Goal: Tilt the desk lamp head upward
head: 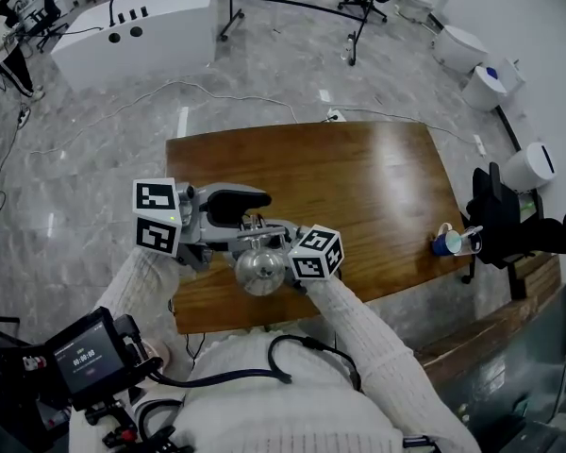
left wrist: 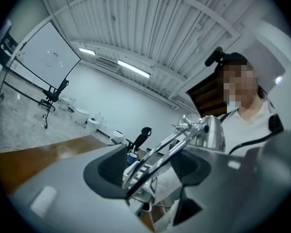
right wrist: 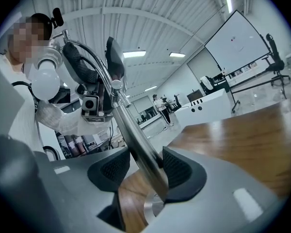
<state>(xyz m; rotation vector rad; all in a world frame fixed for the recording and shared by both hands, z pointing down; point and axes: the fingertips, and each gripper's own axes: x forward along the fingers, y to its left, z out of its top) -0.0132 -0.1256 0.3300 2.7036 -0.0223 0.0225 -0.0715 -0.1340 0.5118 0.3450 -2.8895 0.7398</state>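
Your desk lamp (head: 261,270) sat at the near edge of the worktop (head: 377,187). Your right gripper (right wrist: 145,166) was clenched on the lamp pole (right wrist: 131,130), I'd guess to stop it tipping. The left gripper (left wrist: 155,166) hung released, fingers (left wrist: 104,171) either side of the lamp arm (left wrist: 167,144) just short of the lamp head (left wrist: 214,132), probably lining up the upward tilt.

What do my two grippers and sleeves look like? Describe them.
Both the left gripper and right gripper have pale grey bodies with black, textured jaw pads. Each carries a white cube printed with black square markers. The sleeves are white knit.
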